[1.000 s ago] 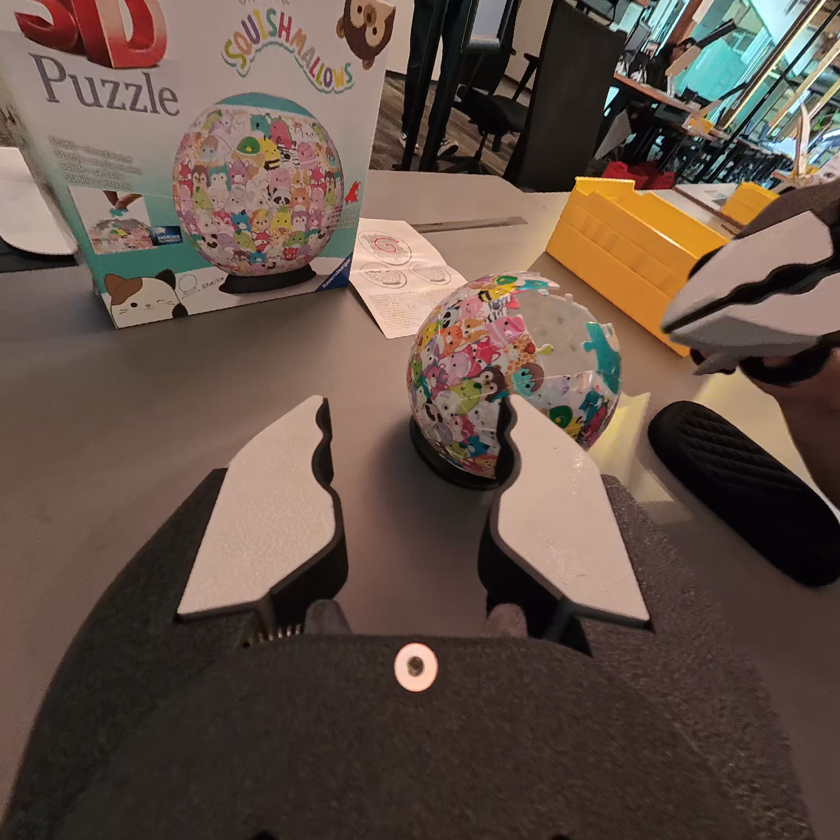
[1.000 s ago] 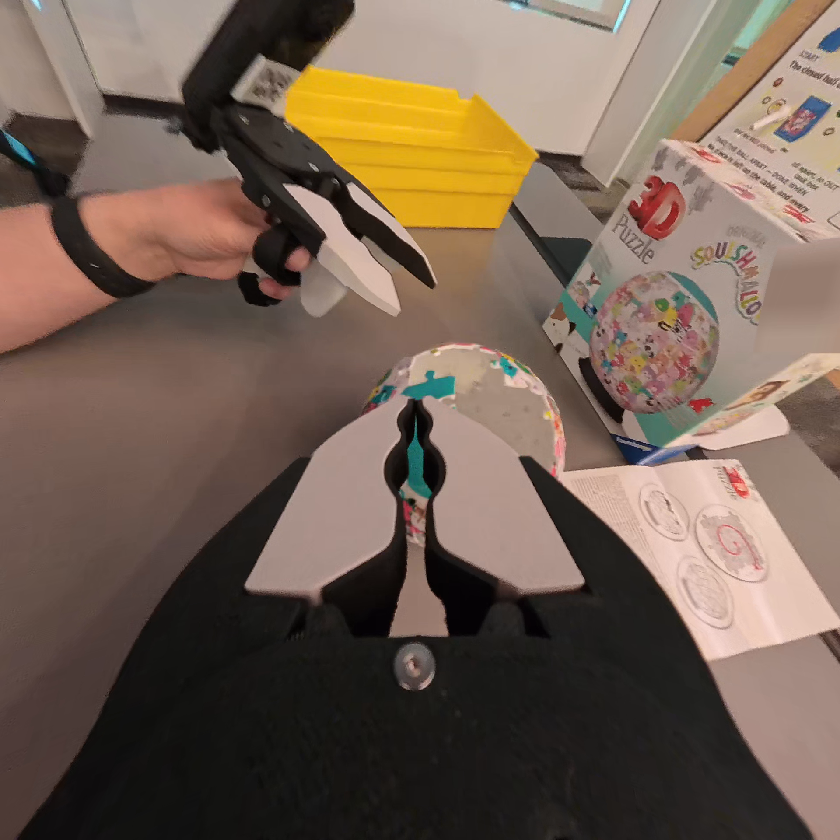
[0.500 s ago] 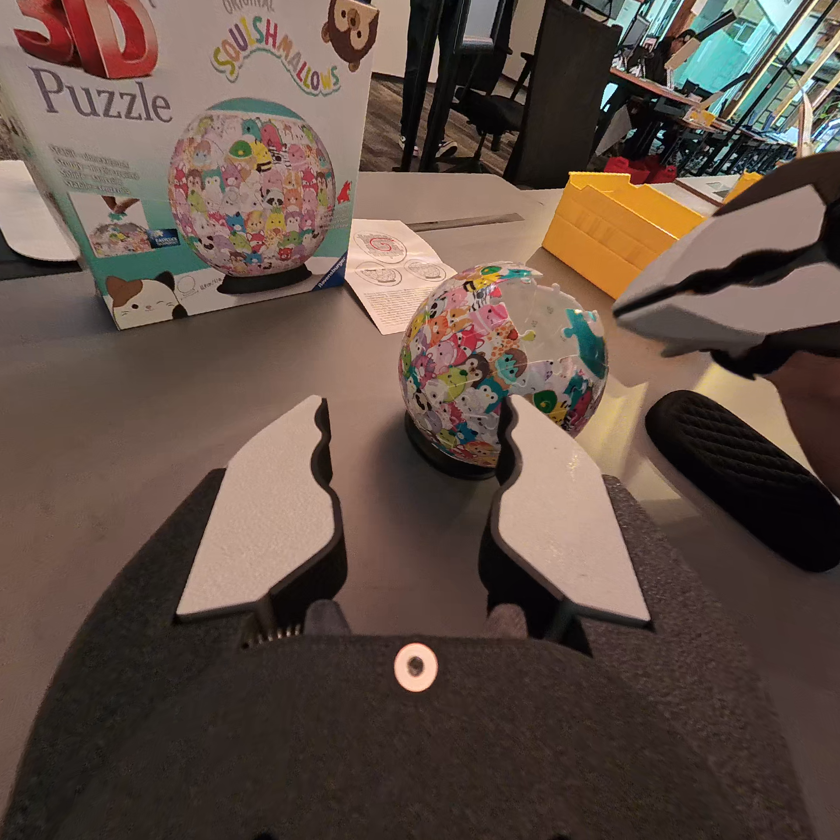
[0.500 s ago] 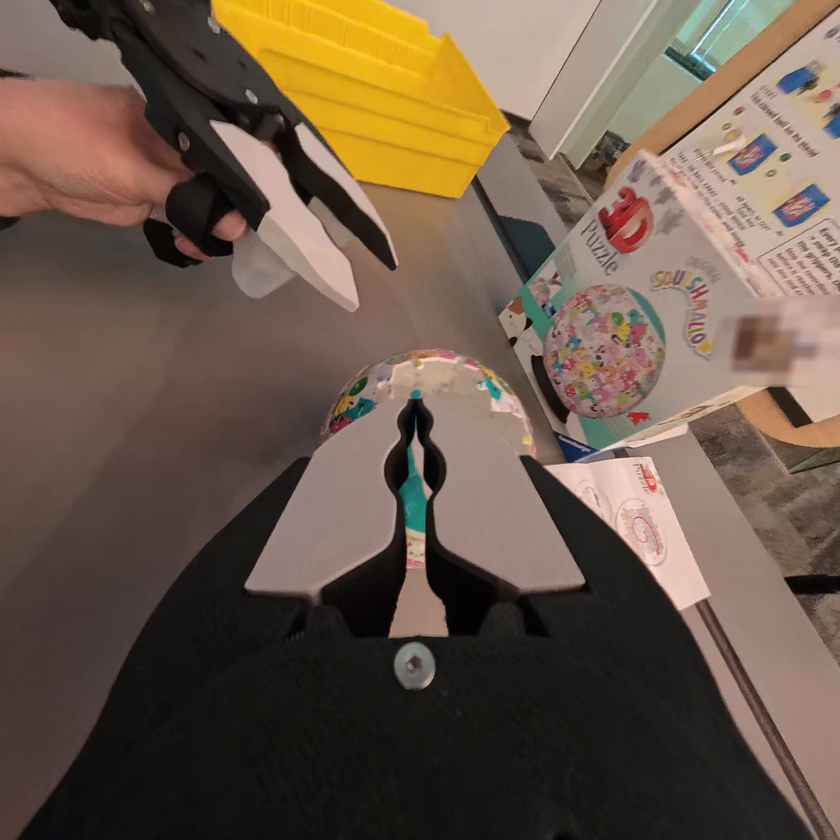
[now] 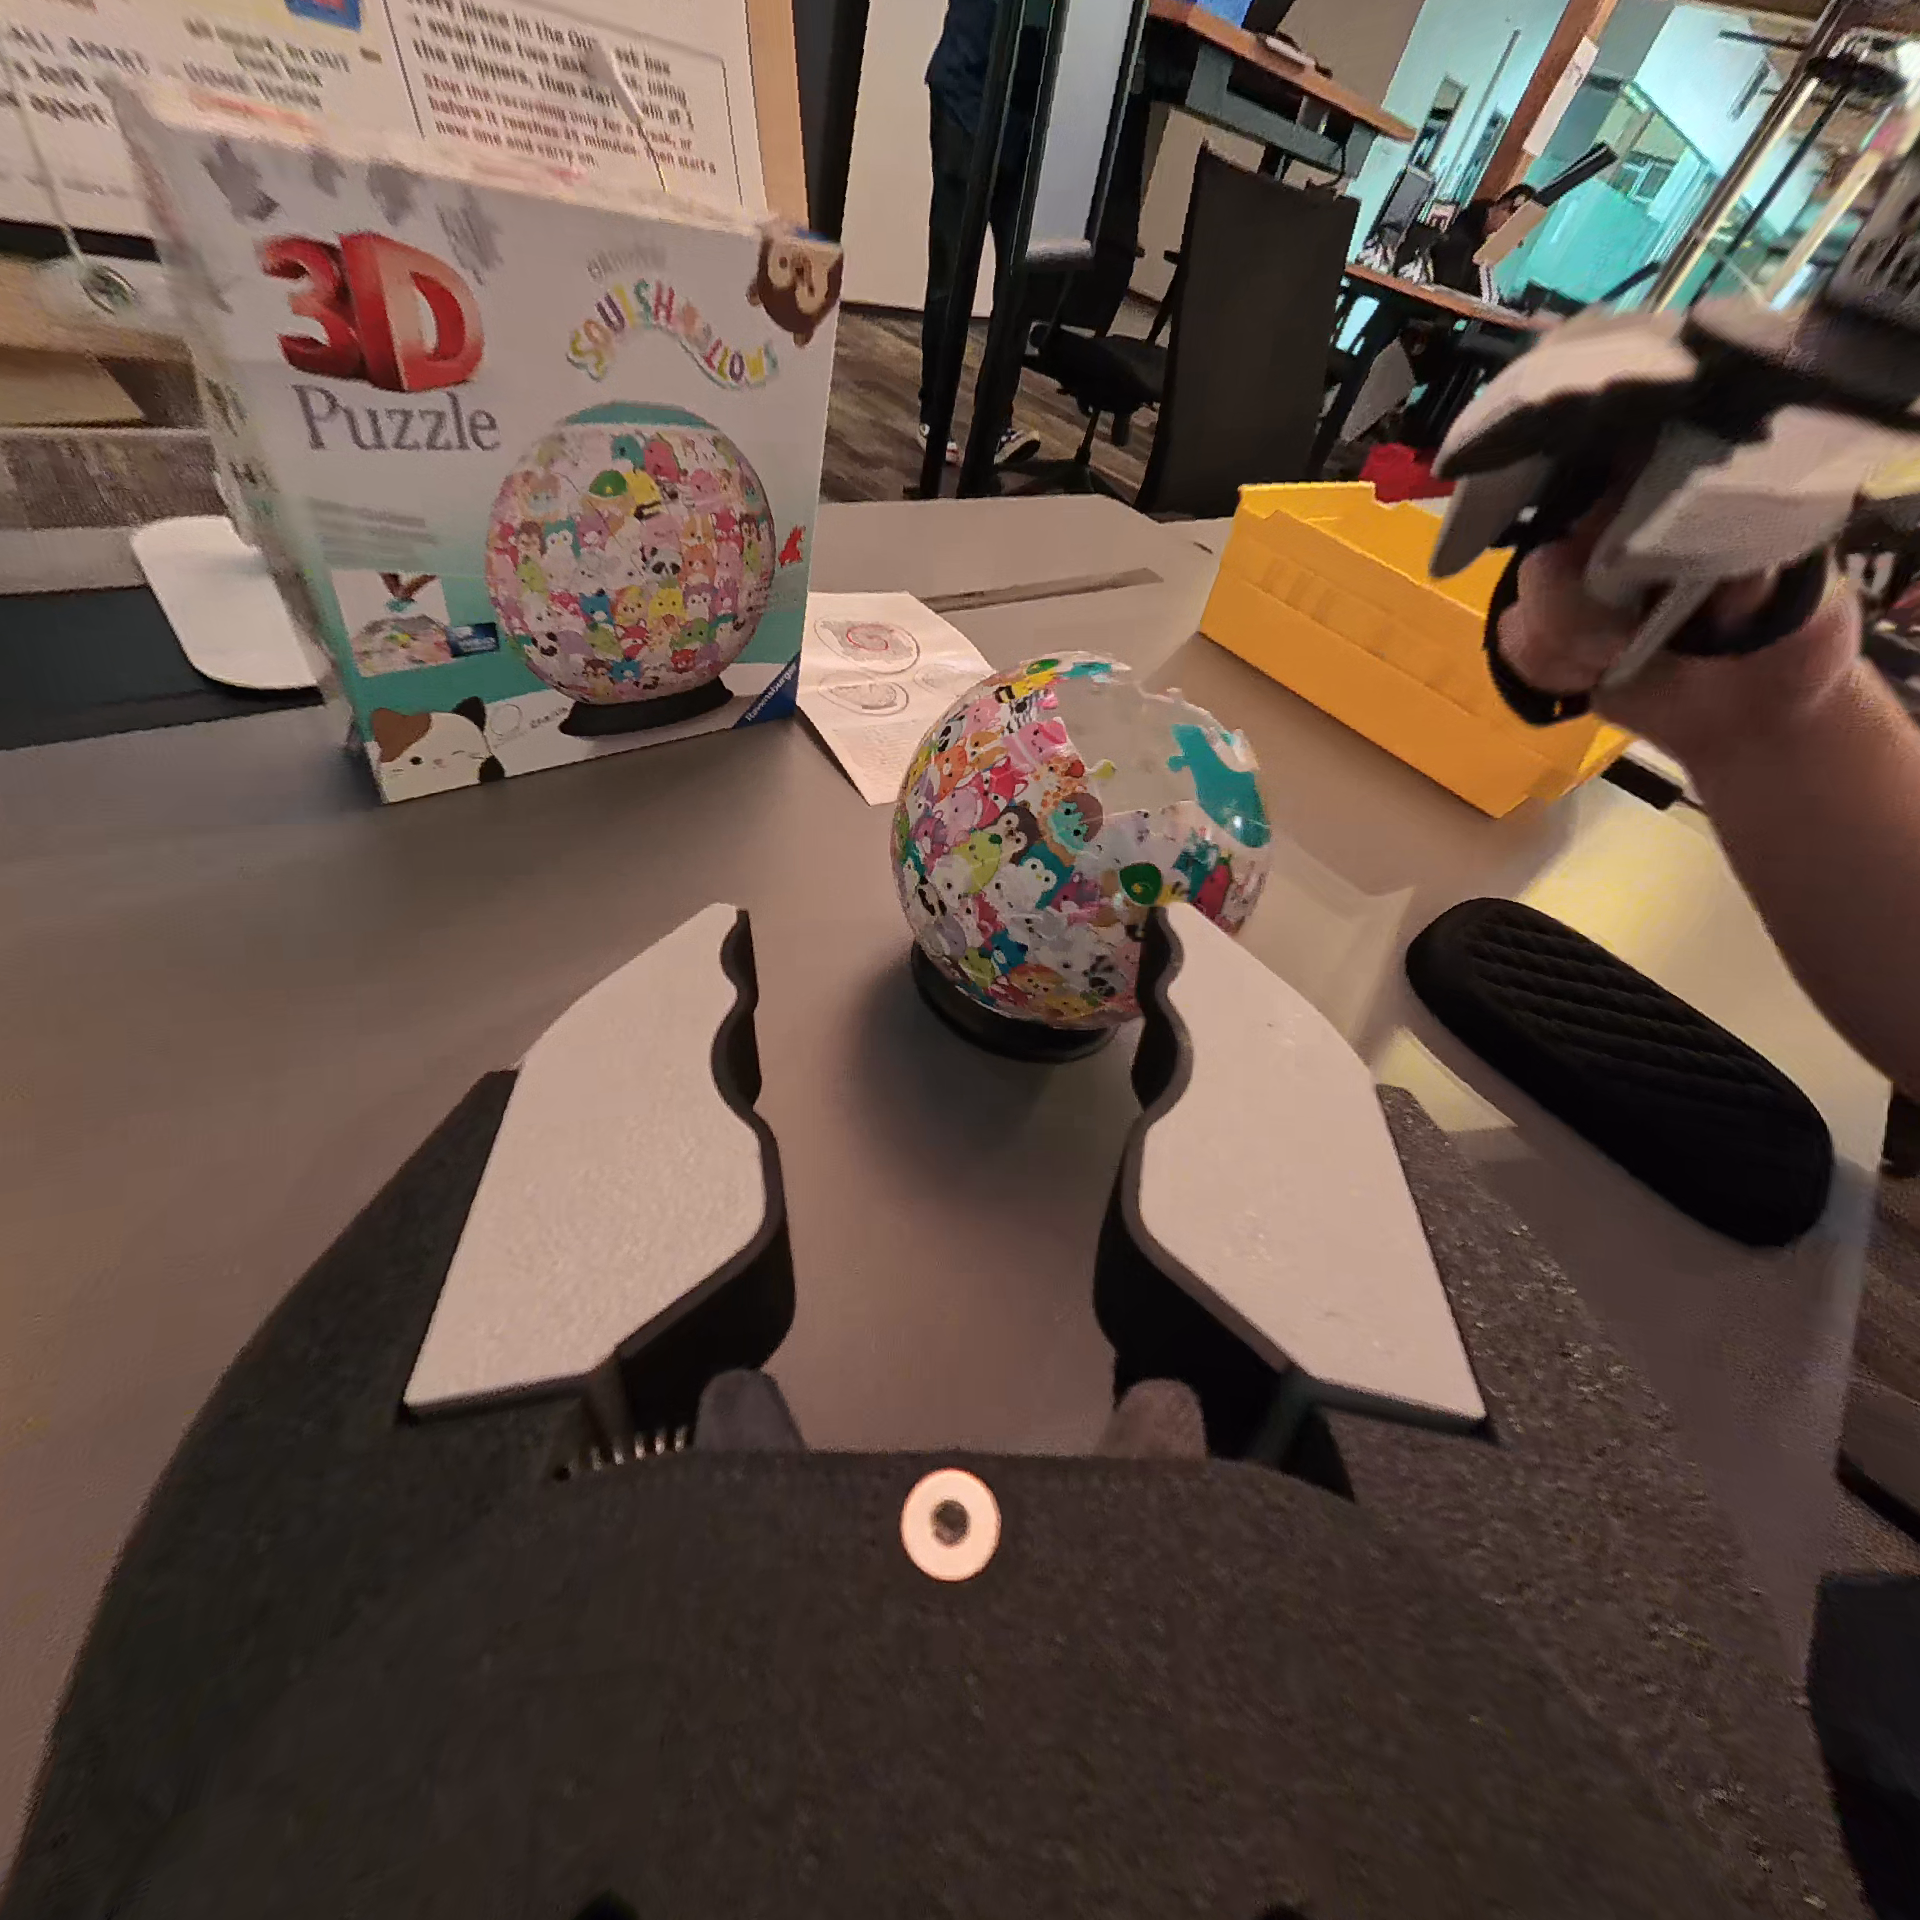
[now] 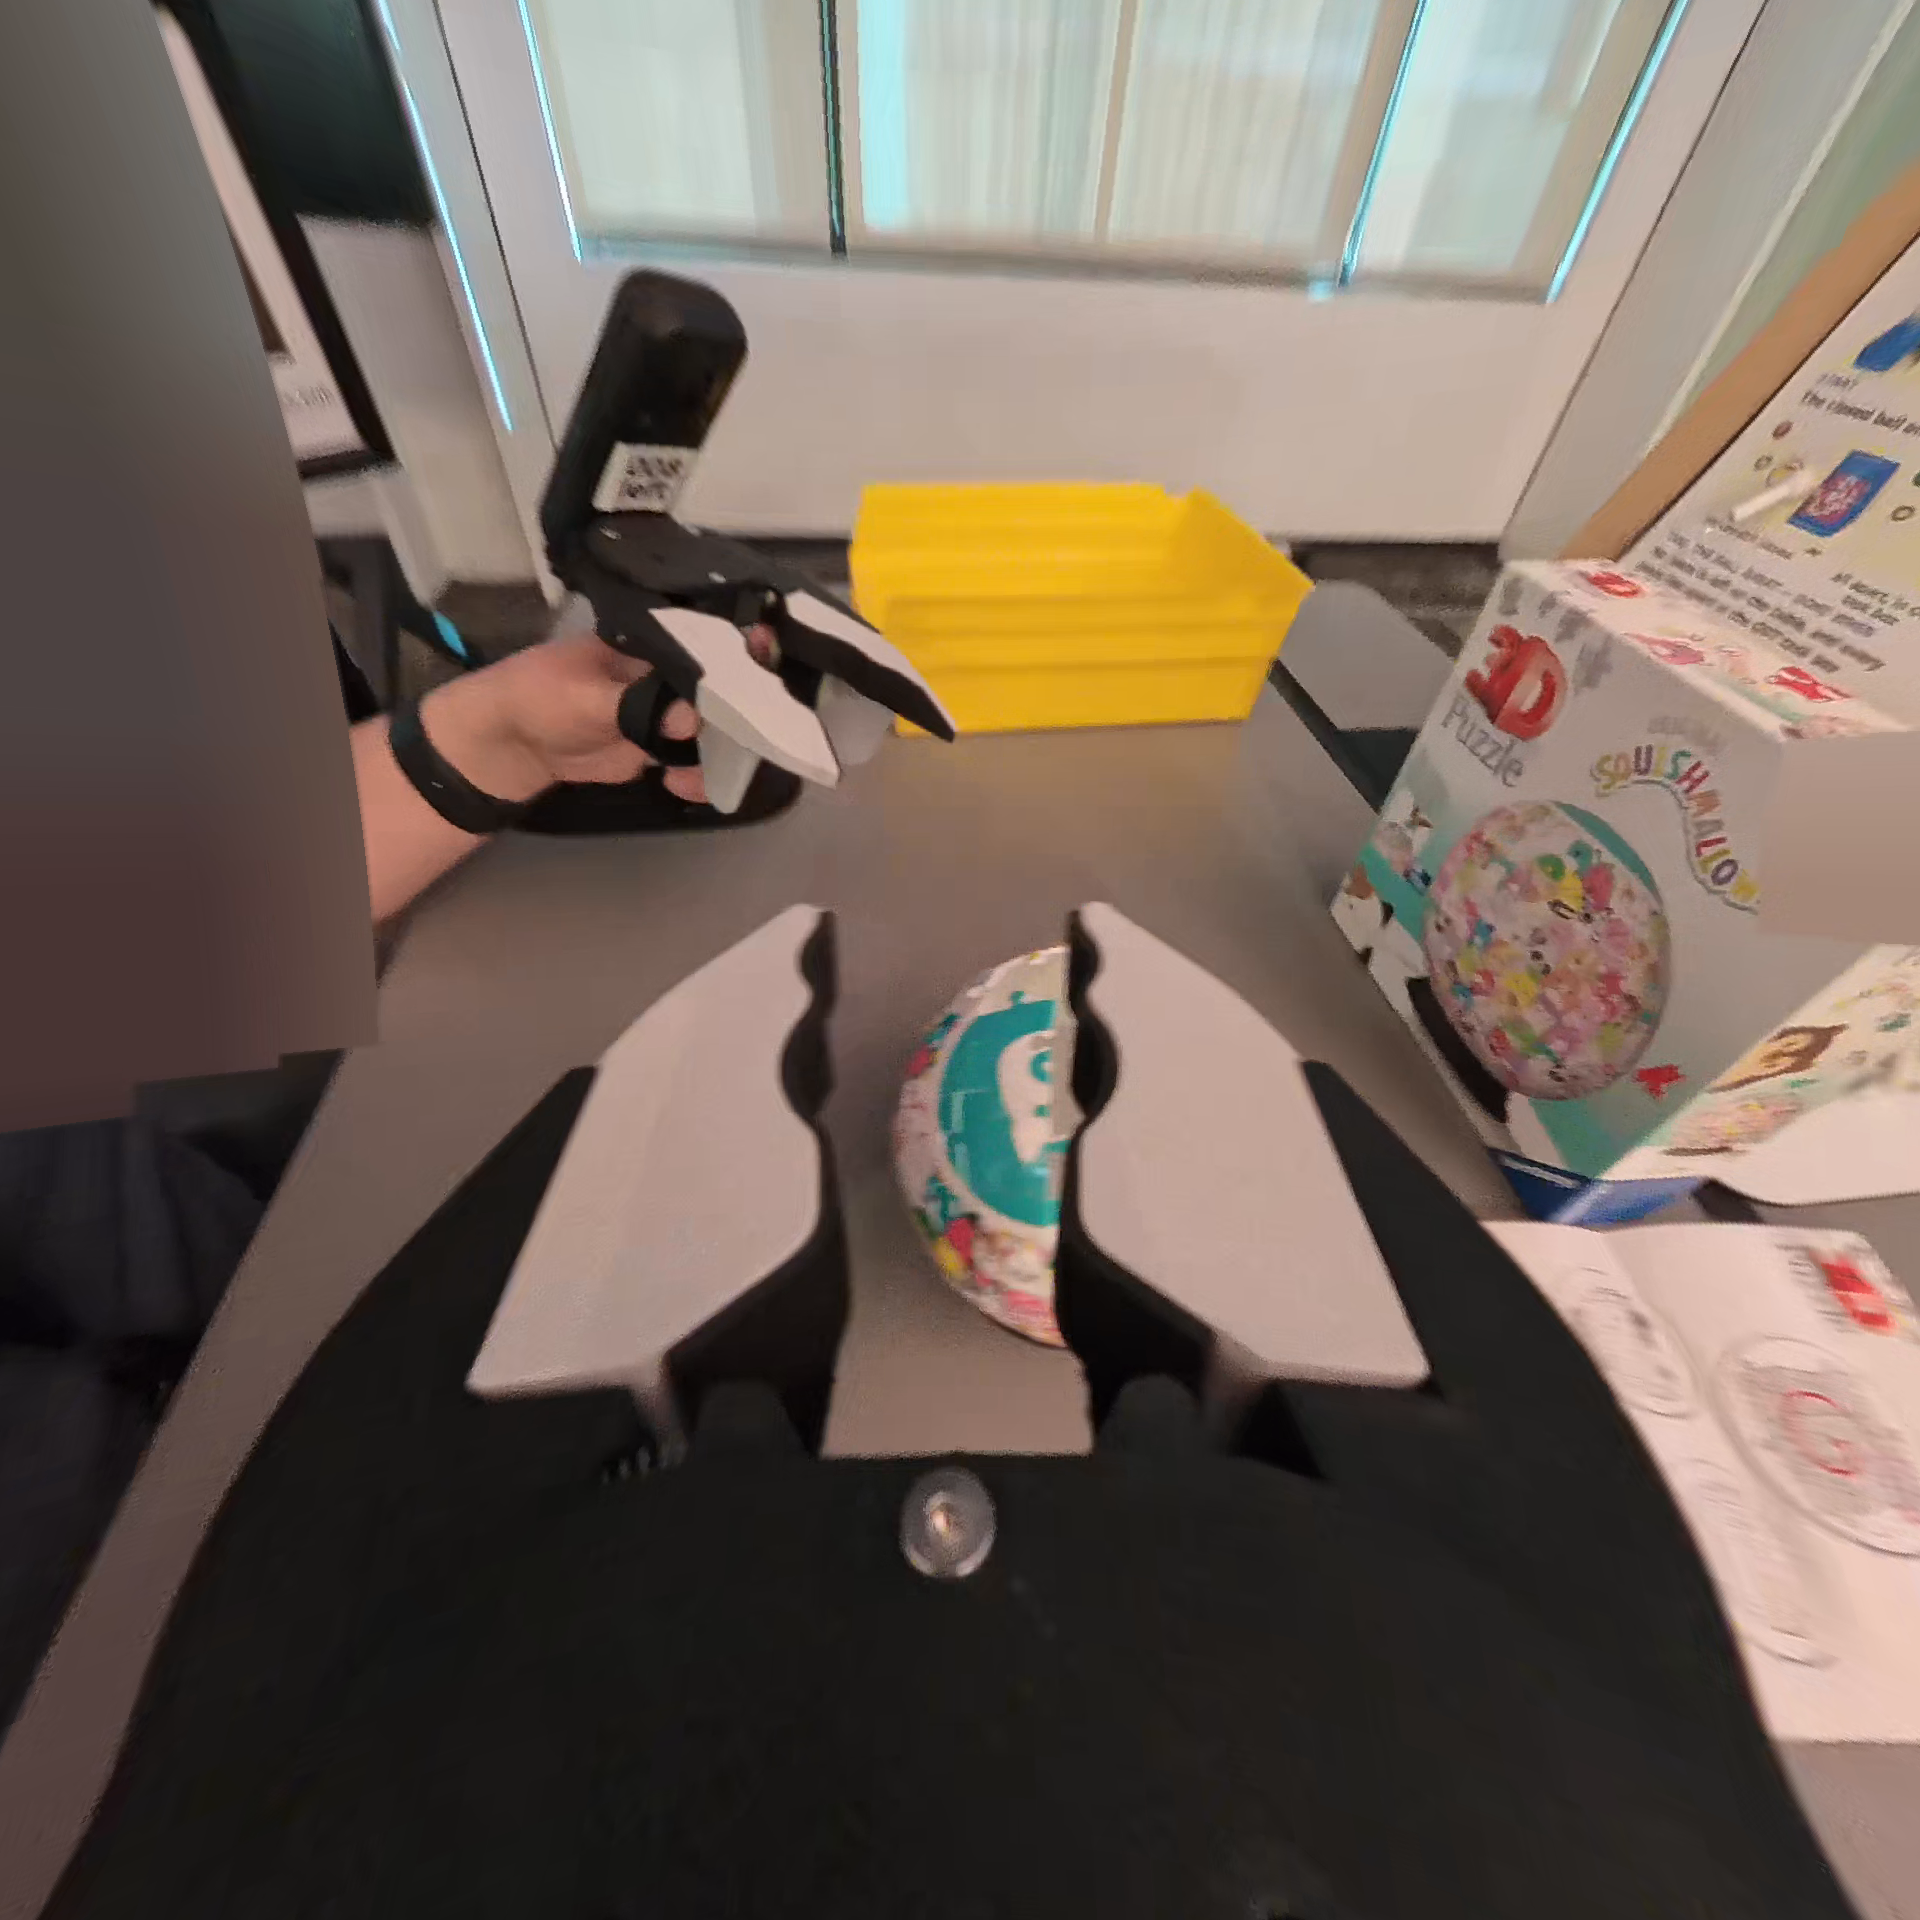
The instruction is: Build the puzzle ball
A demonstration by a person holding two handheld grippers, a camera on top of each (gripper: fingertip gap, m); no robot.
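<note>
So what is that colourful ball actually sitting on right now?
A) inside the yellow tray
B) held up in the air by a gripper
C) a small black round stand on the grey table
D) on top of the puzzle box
C: the puzzle ball rests on a black stand on the grey table, apart from the yellow tray and the puzzle box; no gripper holds it.

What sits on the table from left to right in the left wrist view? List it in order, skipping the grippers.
Puzzle box → instruction leaflet → puzzle ball on its black stand → yellow bin.
</note>
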